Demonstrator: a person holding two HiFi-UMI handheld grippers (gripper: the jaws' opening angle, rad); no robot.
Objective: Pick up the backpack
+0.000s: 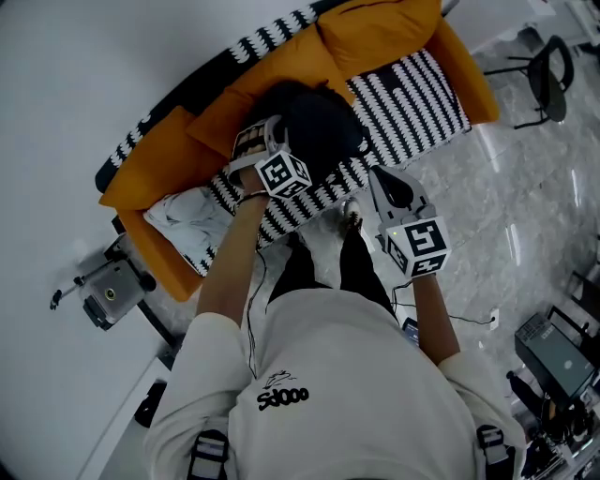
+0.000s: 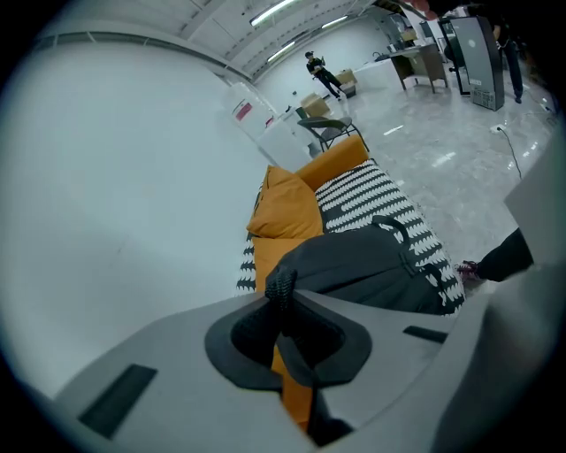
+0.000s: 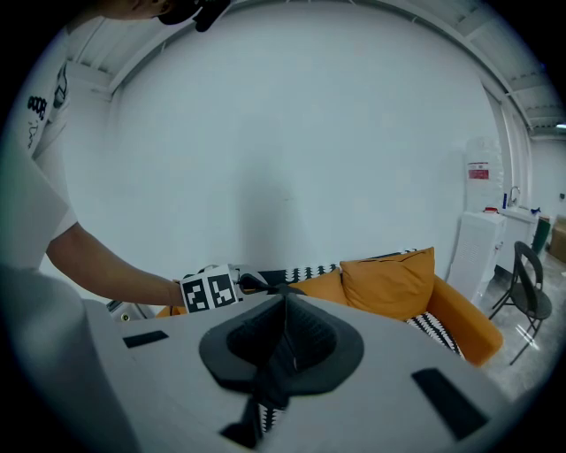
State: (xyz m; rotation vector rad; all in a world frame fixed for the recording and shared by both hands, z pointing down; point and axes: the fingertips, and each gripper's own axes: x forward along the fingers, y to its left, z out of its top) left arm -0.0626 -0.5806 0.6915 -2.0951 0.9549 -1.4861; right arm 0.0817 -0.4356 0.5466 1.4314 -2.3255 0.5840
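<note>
A black backpack (image 1: 319,127) lies on an orange sofa (image 1: 150,173) with a black-and-white striped cover (image 1: 417,94). My left gripper (image 1: 277,131) is at the backpack's near left edge. In the left gripper view the jaws are shut on a woven black strap (image 2: 281,285) at the backpack's (image 2: 371,265) top edge. My right gripper (image 1: 377,176) hovers to the right, over the sofa's front edge, apart from the backpack. In the right gripper view its jaws (image 3: 285,299) meet with nothing between them, and the left gripper's marker cube (image 3: 210,289) shows beyond.
Orange cushions (image 1: 375,28) lean on the sofa back. A white crumpled cloth (image 1: 187,220) lies at the sofa's left end. A grey device (image 1: 112,291) stands on the floor at left, a black chair (image 1: 548,75) at upper right, equipment (image 1: 553,352) at lower right.
</note>
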